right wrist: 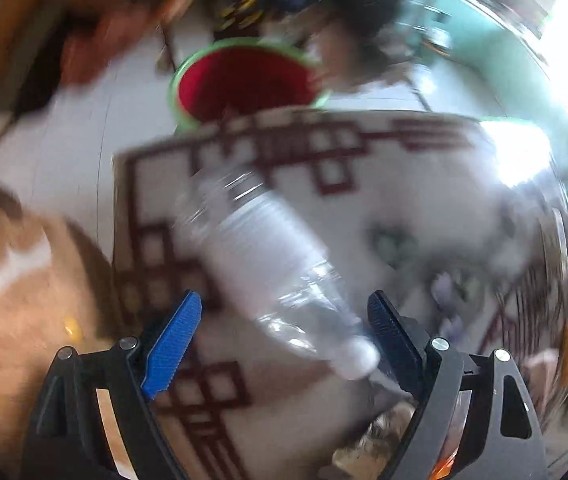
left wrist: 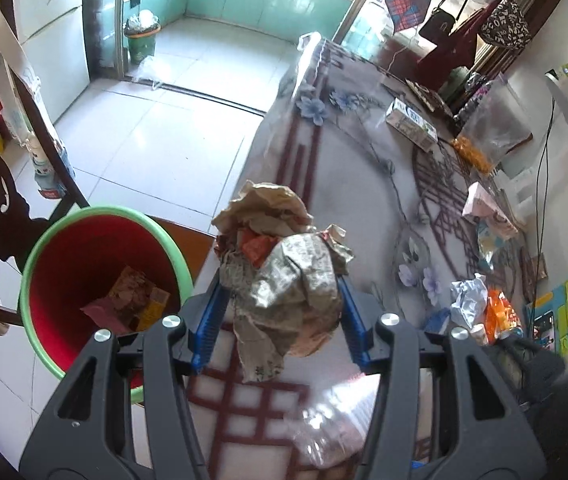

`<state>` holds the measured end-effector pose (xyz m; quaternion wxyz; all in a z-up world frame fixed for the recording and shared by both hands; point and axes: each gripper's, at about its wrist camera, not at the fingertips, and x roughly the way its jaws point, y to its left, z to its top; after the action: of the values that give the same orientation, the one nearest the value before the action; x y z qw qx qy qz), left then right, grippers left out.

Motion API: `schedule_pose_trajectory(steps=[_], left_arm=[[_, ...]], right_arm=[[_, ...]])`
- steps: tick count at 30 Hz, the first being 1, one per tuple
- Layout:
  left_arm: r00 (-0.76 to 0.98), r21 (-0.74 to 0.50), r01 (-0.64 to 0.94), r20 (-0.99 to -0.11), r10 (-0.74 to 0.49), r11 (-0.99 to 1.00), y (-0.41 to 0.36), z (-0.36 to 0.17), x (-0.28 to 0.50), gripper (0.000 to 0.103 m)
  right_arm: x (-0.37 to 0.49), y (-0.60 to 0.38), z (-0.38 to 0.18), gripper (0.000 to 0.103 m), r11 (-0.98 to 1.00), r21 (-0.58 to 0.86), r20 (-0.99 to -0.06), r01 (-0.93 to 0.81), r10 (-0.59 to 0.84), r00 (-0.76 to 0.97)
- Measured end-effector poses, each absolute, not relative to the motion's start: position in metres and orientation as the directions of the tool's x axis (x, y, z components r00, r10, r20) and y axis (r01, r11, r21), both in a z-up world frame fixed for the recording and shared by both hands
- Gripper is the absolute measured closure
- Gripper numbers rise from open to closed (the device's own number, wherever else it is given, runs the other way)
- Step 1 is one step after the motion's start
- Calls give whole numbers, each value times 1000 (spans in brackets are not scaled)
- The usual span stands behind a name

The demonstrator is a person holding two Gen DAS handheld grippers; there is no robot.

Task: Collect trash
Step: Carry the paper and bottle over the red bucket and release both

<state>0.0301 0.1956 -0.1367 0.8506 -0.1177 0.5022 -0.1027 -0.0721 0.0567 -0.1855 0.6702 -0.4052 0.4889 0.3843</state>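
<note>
Your table (left wrist: 347, 208) with the flowered cloth sits beside the red bin (left wrist: 96, 268) with the green rim. Your left gripper (left wrist: 280, 312) squeezes a big wad of crumpled paper (left wrist: 284, 264) above the table edge, near the bin. Your right gripper (right wrist: 284, 336) is spread wide around a clear plastic bottle (right wrist: 268, 264) lying on the table; one finger (right wrist: 391, 340) is just beside its end.
</note>
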Motion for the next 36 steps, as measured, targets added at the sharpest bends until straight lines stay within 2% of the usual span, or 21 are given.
schedule_pose_trajectory(steps=[3,4,9,11,13,16,19,22,23,25,26,27,31,36], left_arm=[[481,-305,39,-829,-285,952,205,-136,27,52],[482,-304,34,-830,-282,952,208,-135,26,52],[485,-304,-12,-835,-260,953,232,-137,21,52],[487,-303,-20,-835,-256,953,240,-137,20,52],[493,-301,-21,-833,-252,953,246,-134,19,52],[497,-304,-27,-831,-252,952,256,-133,18,52],[494,-309,-28,-831,-256,951,263,-135,20,52],[491,-312,-29,-832,-258,950,268,-137,21,52],[489,-313,-30,-833,-259,949,271,-138,21,52],[487,-314,-35,-834,-258,949,276,-139,20,52],[486,-314,-39,-835,-257,949,280,-140,20,52],[486,-314,-44,-836,-254,948,284,-141,20,52],[486,-310,-65,-840,-241,948,302,-144,22,52],[490,-251,-84,-853,-179,964,319,-147,25,52]], right_arm=[[-68,63,-203,21,362,-189,-968,-913,88,236],[-64,65,-205,25,375,-183,-968,-909,90,233],[-36,74,-202,28,480,-182,-961,-858,98,258],[-26,76,-198,37,501,-176,-961,-847,99,258],[-21,77,-180,34,522,-154,-950,-839,155,270],[-17,89,-175,16,444,-176,-949,-879,162,272],[-18,104,-191,16,316,-273,-945,-908,90,316],[-9,111,-213,16,270,-230,-969,-935,30,247],[-7,113,-220,18,262,-221,-972,-939,13,233],[-4,114,-231,34,277,-204,-977,-939,-3,211],[-1,114,-229,38,308,-180,-981,-934,14,194],[5,112,-227,48,362,-145,-986,-921,26,165],[18,107,-213,50,519,-64,-988,-852,85,126],[40,108,-172,50,740,136,-955,-658,276,112]])
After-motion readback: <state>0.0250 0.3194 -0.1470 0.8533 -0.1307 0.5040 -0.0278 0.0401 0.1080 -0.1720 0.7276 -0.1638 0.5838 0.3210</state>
